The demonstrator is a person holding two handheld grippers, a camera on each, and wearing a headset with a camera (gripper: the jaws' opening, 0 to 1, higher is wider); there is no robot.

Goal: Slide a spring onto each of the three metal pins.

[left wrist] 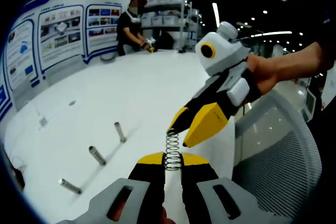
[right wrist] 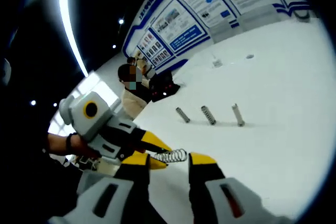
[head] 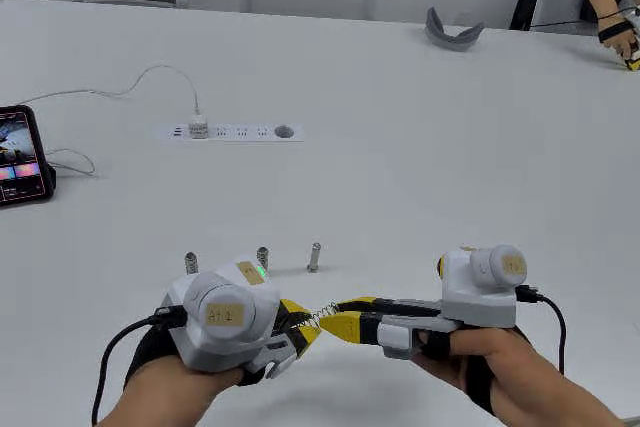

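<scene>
The white table spreads out ahead of you, with a power strip at the upper centre of the head view and a lit phone at the left edge. Three pins stand in a short row just below the middle of the frame: the left pin, the middle pin and the right pin. The right one is thin and bare. The middle one looks ribbed, like a coil wound around it. The left one is too small to judge.

At bottom centre, nearer to you than the pins, sits the spring. Your left gripper, at lower left, has its jaws pressed onto one end of it, so the coil sticks straight out past the tips. Your right gripper, at lower right, points toward it with its jaws parted and the spring's free end between the tips. You cannot tell whether those tips touch the coil.
</scene>
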